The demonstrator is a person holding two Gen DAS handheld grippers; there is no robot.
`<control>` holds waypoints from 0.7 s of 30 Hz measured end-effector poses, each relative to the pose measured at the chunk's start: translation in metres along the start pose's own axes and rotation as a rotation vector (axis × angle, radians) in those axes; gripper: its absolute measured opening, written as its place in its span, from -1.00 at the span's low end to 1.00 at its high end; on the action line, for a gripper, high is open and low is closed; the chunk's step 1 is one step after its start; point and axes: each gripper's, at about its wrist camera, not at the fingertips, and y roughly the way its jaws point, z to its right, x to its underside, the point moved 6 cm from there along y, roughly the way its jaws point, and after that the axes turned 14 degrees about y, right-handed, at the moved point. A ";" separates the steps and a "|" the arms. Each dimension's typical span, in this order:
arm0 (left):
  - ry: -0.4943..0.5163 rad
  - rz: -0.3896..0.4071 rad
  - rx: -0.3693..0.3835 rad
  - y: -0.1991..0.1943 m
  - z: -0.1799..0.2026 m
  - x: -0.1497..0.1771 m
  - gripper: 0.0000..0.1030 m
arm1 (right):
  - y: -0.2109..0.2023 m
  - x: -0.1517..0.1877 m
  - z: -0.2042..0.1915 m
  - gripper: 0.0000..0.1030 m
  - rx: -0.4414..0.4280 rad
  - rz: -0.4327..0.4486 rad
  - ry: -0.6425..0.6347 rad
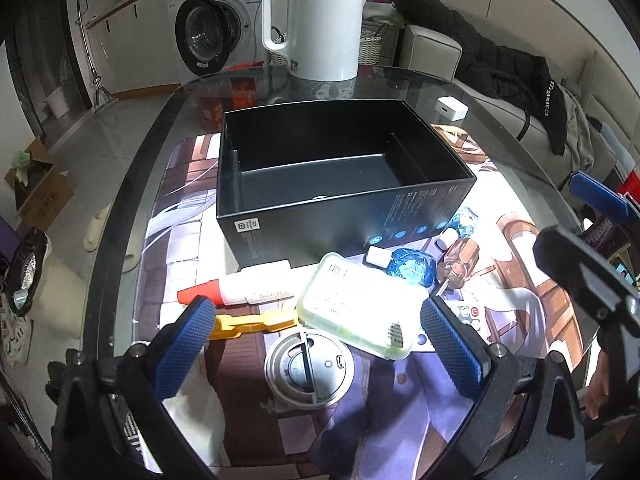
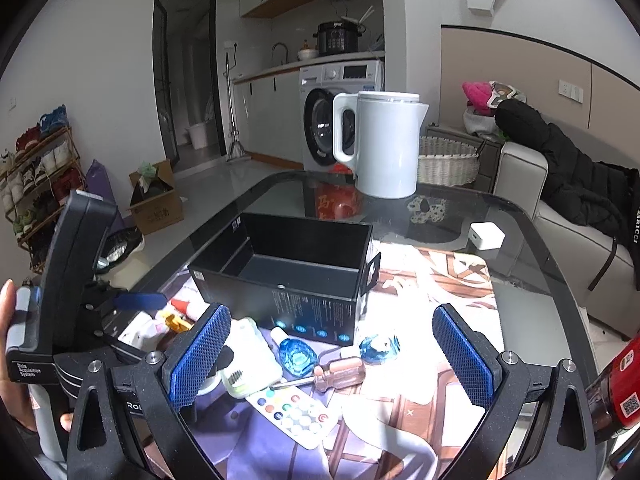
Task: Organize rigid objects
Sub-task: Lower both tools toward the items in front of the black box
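Note:
An open, empty black box (image 1: 320,168) stands on the patterned mat, also in the right wrist view (image 2: 288,264). In front of it lie a pale green case (image 1: 356,304), a round grey lid (image 1: 310,366), a red-capped white tube (image 1: 240,286), a yellow clip (image 1: 256,322), two blue glass bottles (image 1: 412,266), a clear-handled screwdriver (image 1: 456,264) and a white remote (image 2: 296,412). My left gripper (image 1: 316,348) is open, hovering over the lid and case. My right gripper (image 2: 332,364) is open above the screwdriver (image 2: 340,372) and remote.
A white kettle (image 1: 324,24) stands at the glass table's far edge, a small white charger (image 1: 452,108) at the far right. A red bottle (image 2: 620,392) is at the right. Sofa with a black jacket (image 2: 568,176) lies beyond the table.

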 end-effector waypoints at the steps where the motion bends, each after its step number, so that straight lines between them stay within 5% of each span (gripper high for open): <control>1: 0.003 -0.002 0.001 0.000 0.001 0.000 1.00 | 0.002 0.002 0.001 0.99 0.001 -0.014 0.000; 21: 0.134 -0.144 0.006 0.023 0.012 0.030 0.96 | 0.046 0.044 0.008 0.99 0.011 -0.265 -0.027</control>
